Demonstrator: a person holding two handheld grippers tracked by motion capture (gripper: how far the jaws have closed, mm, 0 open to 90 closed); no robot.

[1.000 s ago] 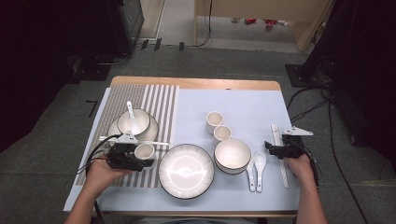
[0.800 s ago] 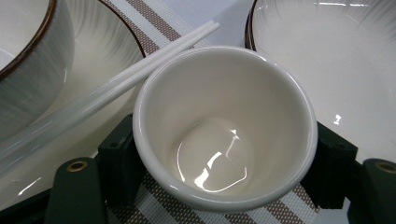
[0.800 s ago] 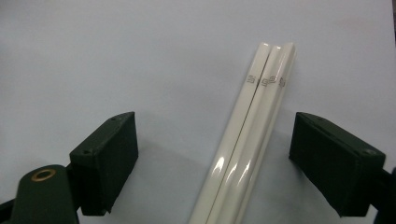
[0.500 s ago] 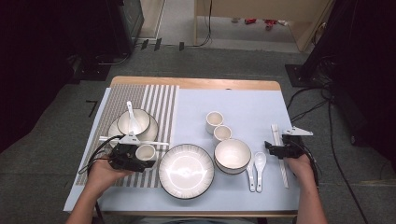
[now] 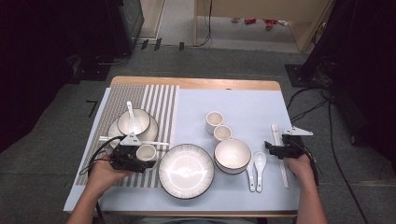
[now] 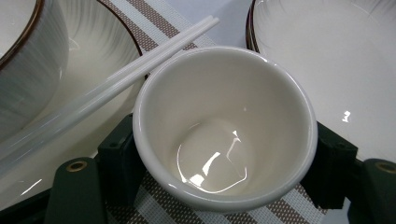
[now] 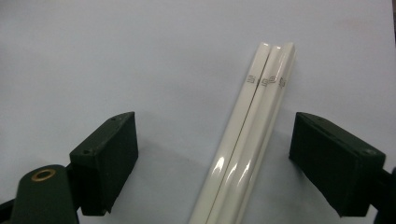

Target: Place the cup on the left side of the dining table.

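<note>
Nothing moved: left tool (image 6: 219,186) grips round glossy cup (image 6: 224,126); right tool (image 7: 233,163) gapes around smooth chopsticks (image 7: 247,154).

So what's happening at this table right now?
A person is laying out white tableware with a handheld gripper in each hand. The left gripper has its jaws around a small cup standing on the striped placemat, beside the large plate. The right gripper is open, its jaws on either side of white chopsticks lying on the blue mat, not pressing them.

Cream cup (image 6: 224,128) upright on striped mat (image 5: 161,100).
</note>
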